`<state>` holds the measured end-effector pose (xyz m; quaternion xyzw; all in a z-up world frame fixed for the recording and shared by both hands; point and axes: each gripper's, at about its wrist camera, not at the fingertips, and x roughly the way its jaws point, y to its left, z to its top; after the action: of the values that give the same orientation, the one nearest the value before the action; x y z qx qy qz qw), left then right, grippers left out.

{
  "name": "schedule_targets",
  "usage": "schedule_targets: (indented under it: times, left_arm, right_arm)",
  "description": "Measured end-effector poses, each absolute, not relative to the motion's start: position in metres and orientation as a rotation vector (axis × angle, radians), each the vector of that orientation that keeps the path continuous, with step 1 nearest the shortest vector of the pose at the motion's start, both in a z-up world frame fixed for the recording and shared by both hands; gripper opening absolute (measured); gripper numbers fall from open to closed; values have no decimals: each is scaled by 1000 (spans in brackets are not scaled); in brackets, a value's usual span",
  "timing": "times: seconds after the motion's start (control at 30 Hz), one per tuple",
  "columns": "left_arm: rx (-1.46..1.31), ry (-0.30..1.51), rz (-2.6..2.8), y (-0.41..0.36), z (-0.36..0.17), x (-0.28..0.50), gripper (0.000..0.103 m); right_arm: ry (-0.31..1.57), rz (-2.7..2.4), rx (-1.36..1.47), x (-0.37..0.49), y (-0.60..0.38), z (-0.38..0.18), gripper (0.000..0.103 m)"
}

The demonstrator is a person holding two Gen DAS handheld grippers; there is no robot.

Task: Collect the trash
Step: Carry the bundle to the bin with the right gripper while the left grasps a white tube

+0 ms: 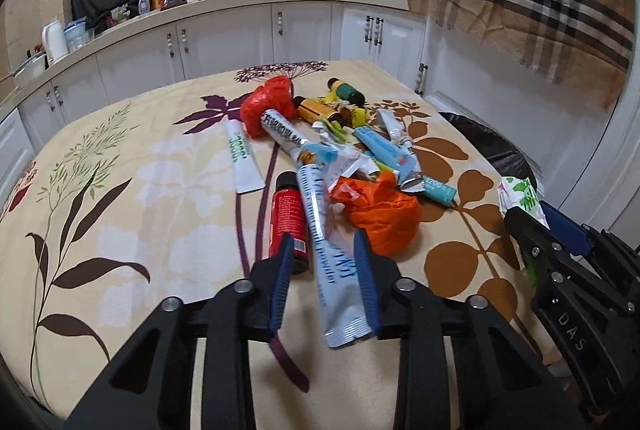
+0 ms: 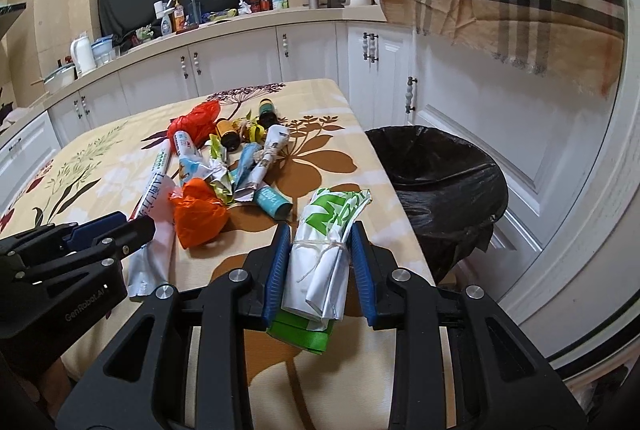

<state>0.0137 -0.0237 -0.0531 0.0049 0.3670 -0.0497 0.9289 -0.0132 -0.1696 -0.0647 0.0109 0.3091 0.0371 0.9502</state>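
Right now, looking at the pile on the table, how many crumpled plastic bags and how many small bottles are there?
Crumpled plastic bags: 2, the red bag and the orange bag
Small bottles: 3, the red bottle, the yellow-label bottle and the green-label bottle
Total: 5

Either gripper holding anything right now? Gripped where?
Right gripper clamps the white-green bundle at its string-tied middle. Left gripper straddles the blue-white tube near its crimped end; contact unclear.

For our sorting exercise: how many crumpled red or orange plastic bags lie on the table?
2. The red bag lies farthest from the cameras; the orange bag lies nearer, beside the silver tube. More may hide underneath.
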Motion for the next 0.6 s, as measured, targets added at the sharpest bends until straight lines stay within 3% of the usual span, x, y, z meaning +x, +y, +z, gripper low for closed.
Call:
schedule_targets:
  times: [0.17,0.6]
  left_arm:
    - [15,775,-120,-29,-57,16,20]
    - [8,746,-98,-20,-51,9,10]
  right_arm:
    - [630,78,37,-13,-174,-66,30]
    - [623,80,22,-15,-169,-65,30]
